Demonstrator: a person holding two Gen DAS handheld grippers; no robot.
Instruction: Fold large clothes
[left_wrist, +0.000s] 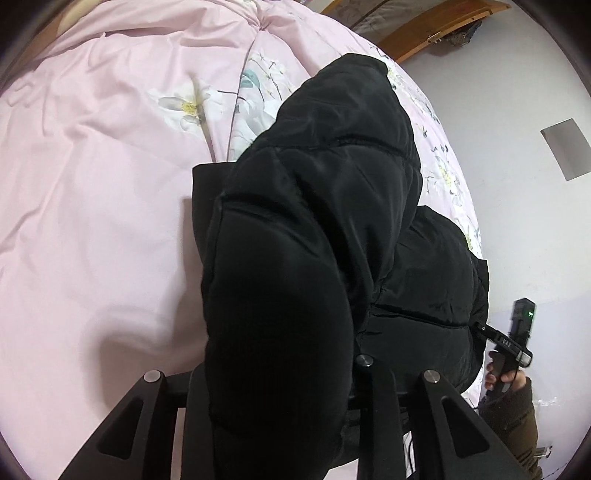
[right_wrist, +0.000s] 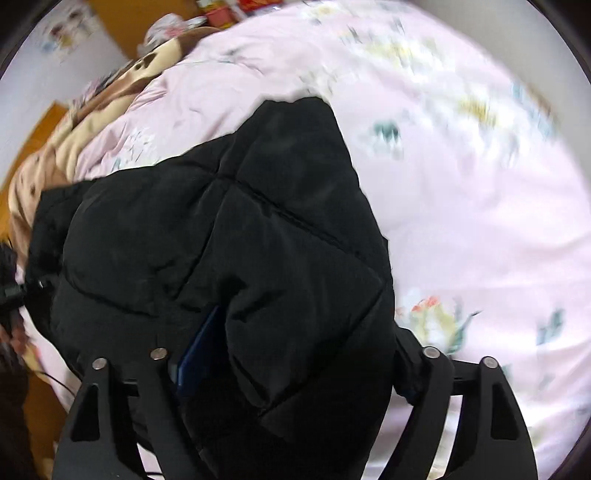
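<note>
Currently mid-fold: black puffer jacket (left_wrist: 325, 229) draped over the pink floral duvet (left_wrist: 92, 192), bunched near the bed's right edge in the left wrist view. Left gripper (left_wrist: 280, 384) clenched on a thick quilted fold of the jacket, padding bulging up between the fingers and hiding the tips. Right gripper (right_wrist: 291, 373) spread wide, jaws standing either side of another puffy section without pressing on it; released, judging by the gap on the right side. Same gripper visible far right in the left wrist view, held by a hand (left_wrist: 506, 376) in a brown sleeve. Brown patterned blanket (right_wrist: 55, 155) heaped at the far left of the bed.

Likely step: laying one folded layer down, right side let go. Next move probably calls for re-gripping a free edge or sleeve and carrying it across, keeping the slippery padding from springing open.
</note>
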